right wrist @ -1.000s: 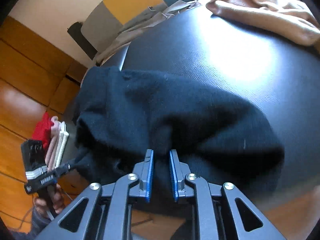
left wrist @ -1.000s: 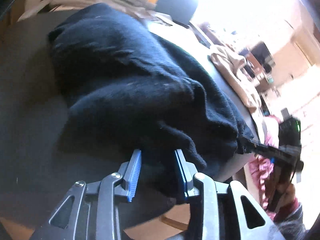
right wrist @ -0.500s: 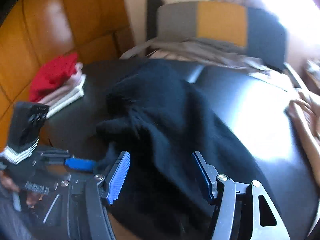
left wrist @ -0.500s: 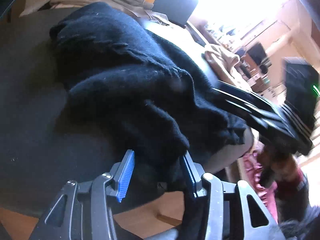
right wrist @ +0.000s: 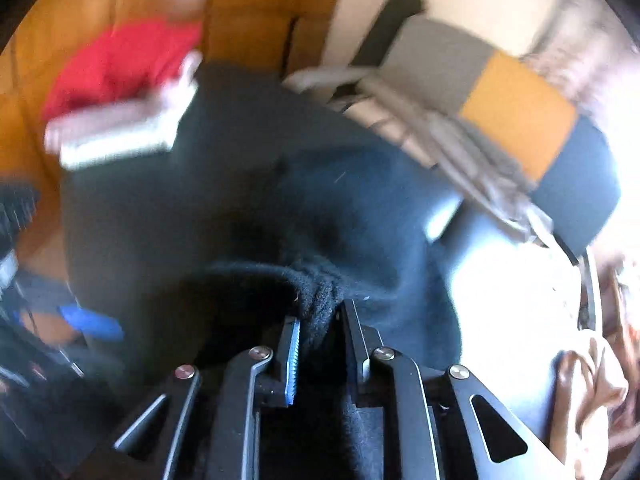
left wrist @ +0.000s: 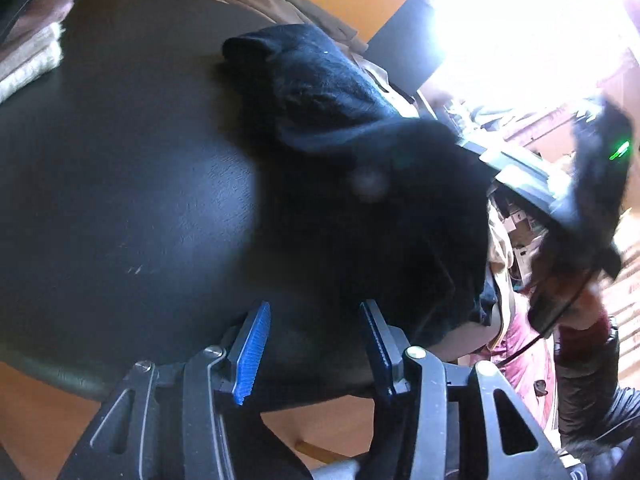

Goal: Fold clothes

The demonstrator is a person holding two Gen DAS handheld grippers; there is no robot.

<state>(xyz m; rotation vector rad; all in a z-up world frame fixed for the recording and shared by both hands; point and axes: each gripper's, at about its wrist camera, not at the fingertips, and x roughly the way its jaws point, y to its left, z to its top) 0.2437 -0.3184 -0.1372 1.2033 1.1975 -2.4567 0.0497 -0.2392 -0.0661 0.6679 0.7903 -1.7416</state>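
While the left hand-held gripper [left wrist: 316, 348] hangs over the near edge of the dark, leather-grained surface [left wrist: 132, 184], its ribbed blue pads stand wide apart, the fuzzy black garment [left wrist: 360, 208] heaped just beyond them; whether cloth lies between them I cannot tell. In the right wrist view, the right hand-held gripper [right wrist: 320, 344] is closing on a bunched knit fold of that garment, lifted off the surface. Beyond the garment lies a folded stack topped red [right wrist: 120, 92].
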